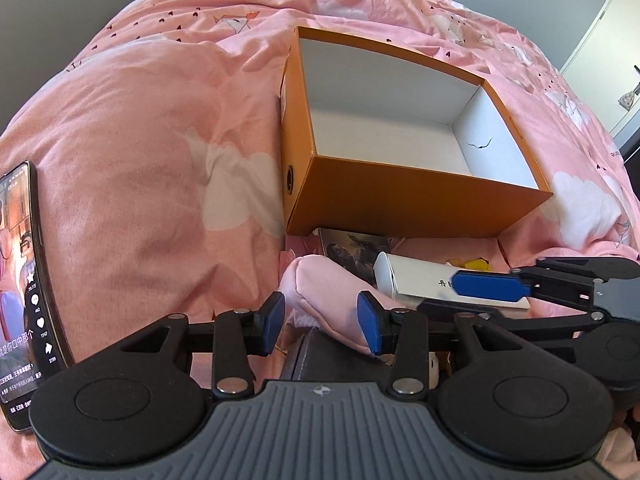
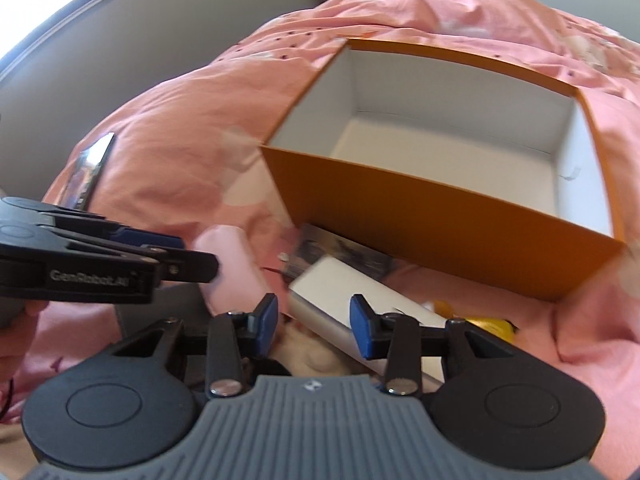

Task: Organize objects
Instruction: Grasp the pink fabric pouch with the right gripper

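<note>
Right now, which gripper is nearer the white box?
Right. The right gripper has the white box between its fingers; the left gripper is beside it, straddling the pink pouch.

Box [image 1: 400, 196] on bedspread [image 1: 140, 140]; phone [image 1: 24, 292] left, perhaps a book [image 1: 352, 250] before it

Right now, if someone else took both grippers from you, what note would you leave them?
Left gripper: jaws around the pink pouch; whether the pads press on it I cannot tell.
Right gripper: jaws around the white box; firm contact not clear.
Orange box: open on the pink duvet, nothing inside.
Near its front wall: the pouch, the white box, a picture card, something yellow.
Phone: on the duvet at the left, screen lit.
Done: nothing packed yet.
Left: probably move these items into the orange box.
</note>
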The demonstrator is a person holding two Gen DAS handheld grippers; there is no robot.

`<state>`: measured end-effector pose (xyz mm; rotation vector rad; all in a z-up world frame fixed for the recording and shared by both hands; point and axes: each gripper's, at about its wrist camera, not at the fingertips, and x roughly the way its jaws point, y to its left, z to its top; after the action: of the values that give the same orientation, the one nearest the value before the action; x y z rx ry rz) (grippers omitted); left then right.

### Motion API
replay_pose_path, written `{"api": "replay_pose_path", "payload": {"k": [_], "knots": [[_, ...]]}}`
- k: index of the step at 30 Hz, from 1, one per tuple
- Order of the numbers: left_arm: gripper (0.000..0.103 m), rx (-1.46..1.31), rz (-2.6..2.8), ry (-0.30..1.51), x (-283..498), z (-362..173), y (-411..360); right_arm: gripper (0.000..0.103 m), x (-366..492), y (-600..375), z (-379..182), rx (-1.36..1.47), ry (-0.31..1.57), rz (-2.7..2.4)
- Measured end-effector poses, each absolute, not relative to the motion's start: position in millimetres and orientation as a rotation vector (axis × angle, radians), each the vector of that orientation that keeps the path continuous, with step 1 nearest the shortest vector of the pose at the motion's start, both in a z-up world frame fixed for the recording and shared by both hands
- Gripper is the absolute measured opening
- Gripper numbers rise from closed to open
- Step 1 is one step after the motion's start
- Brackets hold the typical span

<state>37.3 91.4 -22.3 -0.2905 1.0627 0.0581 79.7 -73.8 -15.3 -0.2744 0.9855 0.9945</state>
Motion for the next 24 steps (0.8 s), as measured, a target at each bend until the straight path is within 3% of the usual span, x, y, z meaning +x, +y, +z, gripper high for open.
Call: {"api": "replay_pose_path", "payload": {"k": [12, 17, 24], "knots": [[0.049, -0.308, 0.098, 1.095, 45, -26, 111, 0.043, 75, -26, -20, -0.371, 1.013, 1.159], [0.049, -0.319, 0.100, 1.102, 46, -30, 115, 0.045, 90, -20, -33, -0.300, 1.114, 1.169], [0.049, -0.330, 0.101, 1.096, 43, -27, 118, 0.015, 91, -26, -34, -0.244, 1.149, 1.184]]}}
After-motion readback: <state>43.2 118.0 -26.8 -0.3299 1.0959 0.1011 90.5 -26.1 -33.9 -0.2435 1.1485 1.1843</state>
